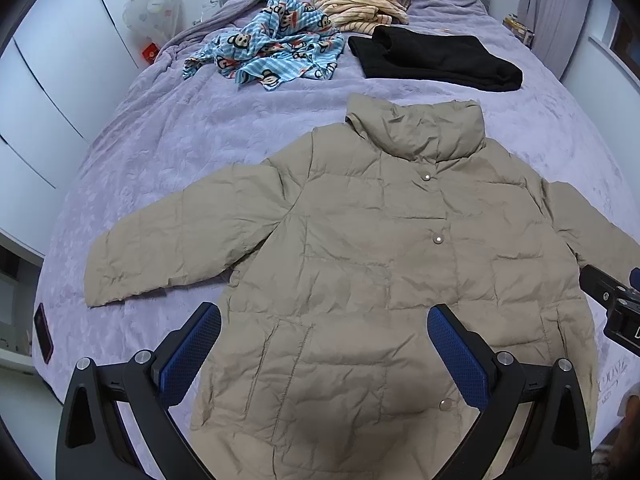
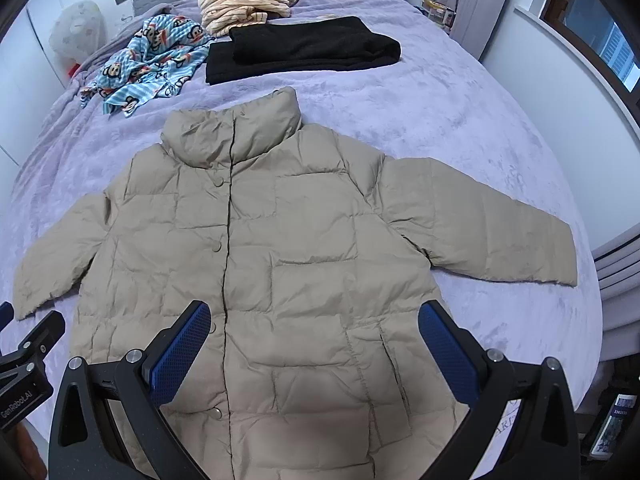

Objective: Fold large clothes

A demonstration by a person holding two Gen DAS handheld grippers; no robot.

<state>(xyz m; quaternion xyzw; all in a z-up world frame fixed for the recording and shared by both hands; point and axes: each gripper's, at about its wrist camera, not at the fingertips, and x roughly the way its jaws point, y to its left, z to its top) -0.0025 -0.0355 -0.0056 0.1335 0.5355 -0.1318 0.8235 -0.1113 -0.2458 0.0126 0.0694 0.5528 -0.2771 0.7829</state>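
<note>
Beige quilted puffer jacket (image 1: pixel 360 264), snap-buttoned and collar pointing to twelve o'clock, was laid flat and face-up on the lilac plush bedspread (image 1: pixel 160 148), both sleeves spread out to nine and three o'clock. Left gripper (image 1: pixel 324 356) and right gripper (image 2: pixel 316 352) were held above the hem at six o'clock, the blue pads of each set wide apart and nothing clamped. Light, soft and puffy with a likely slippery shell, the jacket would probably be best pinched firmly at a sleeve cuff or shoulder seam, and some springing back after folding was to be expected.
</note>
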